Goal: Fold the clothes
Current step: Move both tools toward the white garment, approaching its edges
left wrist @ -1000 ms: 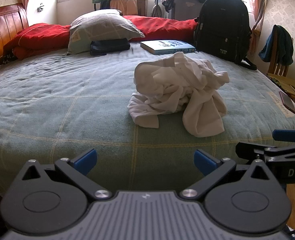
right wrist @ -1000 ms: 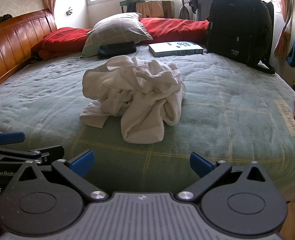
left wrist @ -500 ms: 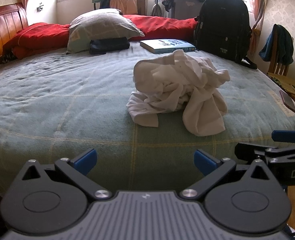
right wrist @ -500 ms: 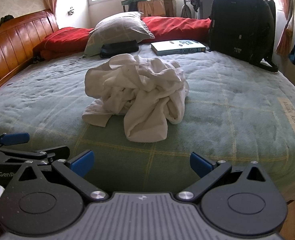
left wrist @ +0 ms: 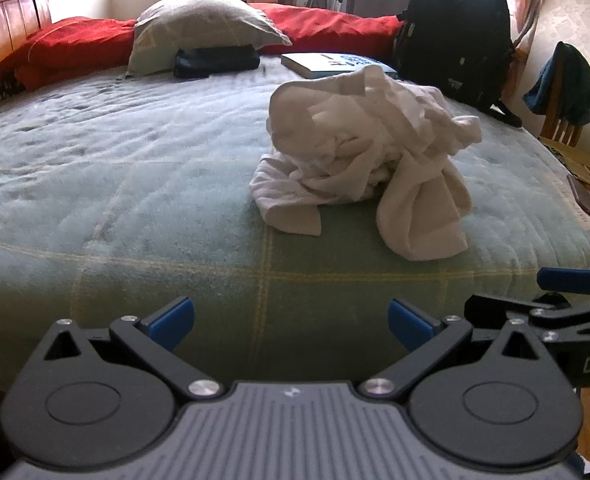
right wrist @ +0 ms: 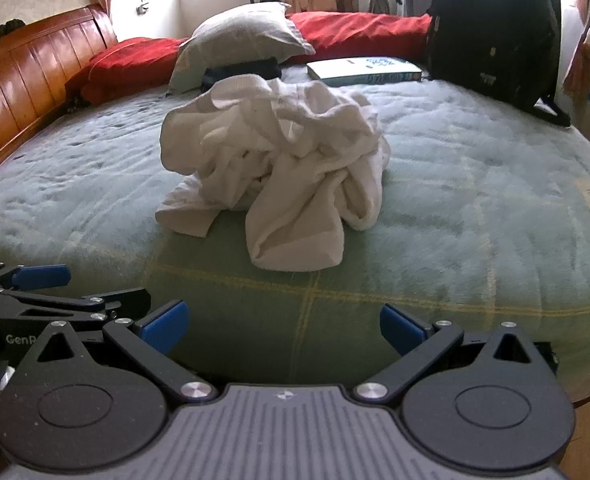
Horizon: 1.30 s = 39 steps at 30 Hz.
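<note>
So the white garment (left wrist: 367, 160) is sitting in a crumpled heap on the green bed blanket (left wrist: 115, 168), nowhere near folded, no flat panels or clean edges showing. Both grippers hang at the near edge of the bed with jaws spread wide and nothing between them.

From the left gripper (left wrist: 291, 322) the heap lies at about 1 o'clock; from the right gripper (right wrist: 283, 326) it's nearly 12, a hair toward 11. So the right one is lined up more squarely, though neither looks clearly closer.

The pile has no real long axis, just a lump, with one thick lobe drooping toward the grippers and a flatter flap at its left. Pillow (right wrist: 239, 36), book (right wrist: 363, 70) and black backpack (right wrist: 491, 28) sit well behind it.
</note>
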{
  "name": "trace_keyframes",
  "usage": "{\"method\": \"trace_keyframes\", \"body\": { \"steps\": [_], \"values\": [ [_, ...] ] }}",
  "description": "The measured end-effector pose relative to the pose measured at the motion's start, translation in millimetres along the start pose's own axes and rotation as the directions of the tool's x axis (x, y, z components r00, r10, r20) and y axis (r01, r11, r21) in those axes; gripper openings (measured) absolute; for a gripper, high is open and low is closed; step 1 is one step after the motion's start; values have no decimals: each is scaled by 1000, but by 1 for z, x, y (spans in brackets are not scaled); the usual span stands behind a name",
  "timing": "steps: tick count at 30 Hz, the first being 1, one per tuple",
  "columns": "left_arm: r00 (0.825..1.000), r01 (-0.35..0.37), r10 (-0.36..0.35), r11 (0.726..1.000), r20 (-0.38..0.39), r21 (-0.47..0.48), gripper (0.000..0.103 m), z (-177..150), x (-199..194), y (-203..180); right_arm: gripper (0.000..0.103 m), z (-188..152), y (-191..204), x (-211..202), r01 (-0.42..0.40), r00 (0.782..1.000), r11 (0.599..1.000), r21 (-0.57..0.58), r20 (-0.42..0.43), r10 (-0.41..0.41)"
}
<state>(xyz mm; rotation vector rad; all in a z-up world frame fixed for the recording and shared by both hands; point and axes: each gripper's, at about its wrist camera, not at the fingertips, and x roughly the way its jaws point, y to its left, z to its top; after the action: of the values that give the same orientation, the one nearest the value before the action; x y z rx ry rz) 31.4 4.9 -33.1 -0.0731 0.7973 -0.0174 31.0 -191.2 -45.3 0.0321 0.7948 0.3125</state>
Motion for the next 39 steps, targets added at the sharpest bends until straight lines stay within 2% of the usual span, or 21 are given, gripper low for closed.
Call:
{"method": "trace_keyframes", "body": {
  "steps": [5, 12, 17, 22, 37, 39],
  "values": [
    [1000, 1, -1, 1000, 12, 13, 102, 3, 8, 0, 103, 3, -4, 11, -28, 1000, 1000, 10, 3, 28],
    [1000, -3, 3, 1000, 1, 15, 102, 8, 18, 2, 103, 7, -7, 22, -27, 1000, 1000, 3, -5, 27],
    [999, -8, 6, 998, 33, 56, 102, 15, 21, 1, 103, 15, -7, 27, -27, 1000, 999, -25, -17, 26],
    [998, 27, -30, 997, 46, 70, 102, 24, 28, 3, 103, 24, -9, 32, -1, 1000, 999, -52, -22, 0],
    [996, 80, -84, 985, 21, 152, 102, 46, 57, 10, 103, 35, -76, 42, 93, 995, 992, 84, -34, -91],
    [996, 76, -81, 982, 24, 171, 102, 48, 59, 9, 103, 36, -76, 45, 81, 996, 995, 58, -28, -80]
  ]
}}
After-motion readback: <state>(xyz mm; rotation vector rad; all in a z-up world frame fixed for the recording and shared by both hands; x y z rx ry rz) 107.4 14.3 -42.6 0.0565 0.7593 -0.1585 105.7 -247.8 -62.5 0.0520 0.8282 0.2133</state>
